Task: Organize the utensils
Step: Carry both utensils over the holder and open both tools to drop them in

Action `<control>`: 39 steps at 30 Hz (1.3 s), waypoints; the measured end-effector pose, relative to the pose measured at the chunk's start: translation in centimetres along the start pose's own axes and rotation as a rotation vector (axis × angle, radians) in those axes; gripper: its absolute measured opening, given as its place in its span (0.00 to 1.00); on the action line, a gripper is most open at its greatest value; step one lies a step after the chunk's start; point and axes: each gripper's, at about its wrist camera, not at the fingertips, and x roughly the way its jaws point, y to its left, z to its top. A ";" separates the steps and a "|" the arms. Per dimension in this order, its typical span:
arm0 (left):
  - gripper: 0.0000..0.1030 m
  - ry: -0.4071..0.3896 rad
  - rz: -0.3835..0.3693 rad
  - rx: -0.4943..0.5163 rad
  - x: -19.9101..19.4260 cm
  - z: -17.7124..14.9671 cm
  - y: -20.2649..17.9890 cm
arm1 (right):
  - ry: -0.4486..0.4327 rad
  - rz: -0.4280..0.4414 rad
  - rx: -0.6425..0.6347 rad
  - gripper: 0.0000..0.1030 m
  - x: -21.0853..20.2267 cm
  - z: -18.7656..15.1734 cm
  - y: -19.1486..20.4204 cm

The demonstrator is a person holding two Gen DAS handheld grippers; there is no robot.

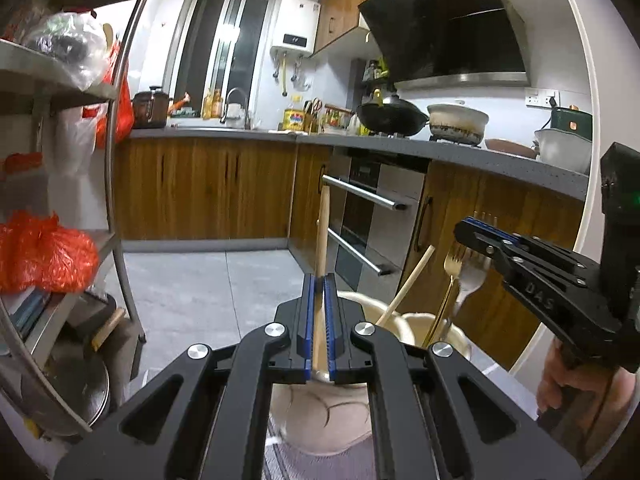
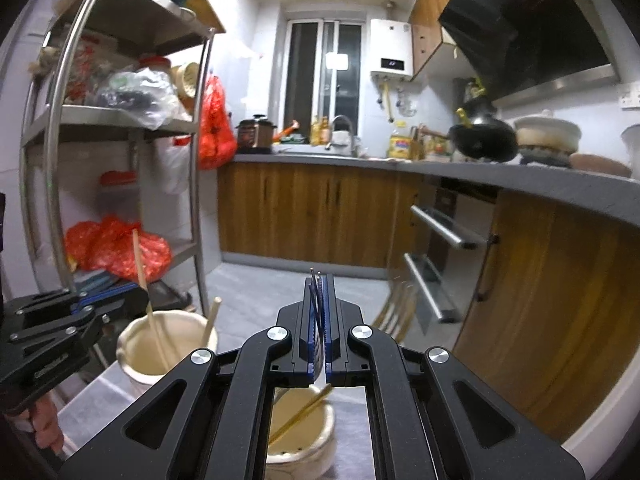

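My left gripper [image 1: 319,280] is shut on a wooden utensil [image 1: 322,232] that stands upright over a cream ceramic holder [image 1: 316,420]. A loose chopstick [image 1: 412,280] leans in the same holder. My right gripper [image 2: 319,284] is shut on a fork, whose tines [image 2: 318,280] poke out between the pads. In the left wrist view the right gripper [image 1: 476,232] holds this silver fork [image 1: 474,276] above a second cream holder [image 1: 448,340] with a gold fork [image 1: 450,276] in it. In the right wrist view the two holders [image 2: 168,348] [image 2: 304,440] stand on a grey surface.
A metal rack [image 2: 120,128] with red bags stands at the left. Wooden cabinets and an oven [image 1: 372,224] run along the right under a grey countertop [image 1: 500,160] with a wok and pots. Grey tile floor [image 1: 208,288] lies beyond the holders.
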 end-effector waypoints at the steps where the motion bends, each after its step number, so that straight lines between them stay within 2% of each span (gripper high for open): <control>1: 0.04 0.002 0.006 0.004 0.1 -0.1 0.0 | 0.003 0.006 0.000 0.04 0.3 -0.1 0.0; 8: 0.06 -0.004 0.030 0.014 0.3 -0.7 0.2 | 0.014 0.045 0.013 0.04 2.7 -0.7 0.0; 10: 0.09 -0.003 0.033 0.016 0.4 -0.8 0.3 | 0.023 0.050 0.018 0.04 3.3 -1.0 -0.1; 12: 0.19 -0.007 0.040 0.015 0.3 -0.9 0.5 | 0.037 0.050 0.024 0.04 3.9 -1.2 -0.1; 17: 0.24 -0.031 0.045 0.030 -0.2 -1.0 0.5 | 0.053 0.052 0.043 0.04 4.5 -1.7 -0.3; 19: 0.29 -0.030 0.040 0.034 -0.2 -1.1 0.4 | 0.054 0.058 0.049 0.13 4.5 -1.8 -0.4; 22: 0.30 -0.018 0.038 0.035 -0.1 -1.2 0.4 | 0.038 0.080 0.068 0.26 4.1 -1.6 -0.6; 25: 0.32 -0.021 0.038 0.037 -0.6 -1.1 0.2 | 0.016 0.086 0.082 0.32 3.3 -1.2 -1.0; 29: 0.42 -0.017 0.042 0.040 -1.4 -1.2 0.1 | -0.022 0.098 0.114 0.41 1.7 -0.3 -1.8; 31: 0.44 -0.006 0.044 0.041 -1.8 -1.4 0.1 | -0.047 0.104 0.129 0.57 0.6 0.2 -2.2; 32: 0.46 -0.003 0.045 0.042 -2.0 -1.4 0.1 | -0.056 0.105 0.136 0.62 0.3 0.4 -2.3; 34: 0.52 0.004 0.051 0.047 -2.6 -1.6 -0.1 | -0.081 0.098 0.157 0.79 -1.0 0.9 -2.8; 35: 0.57 0.005 0.055 0.049 -3.0 -1.7 -0.2 | -0.087 0.100 0.164 0.83 -1.5 1.1 -2.9; 36: 0.62 0.006 0.056 0.051 -3.4 -1.7 -0.2 | -0.095 0.106 0.170 0.91 -2.0 1.2 -3.0; 37: 0.64 0.006 0.056 0.051 -3.7 -1.7 -0.3 | -0.097 0.109 0.173 0.94 -2.4 1.4 -3.1; 39: 0.75 0.008 0.060 0.053 -4.4 -1.8 -0.4 | -0.089 0.107 0.166 0.95 -3.1 1.6 -3.0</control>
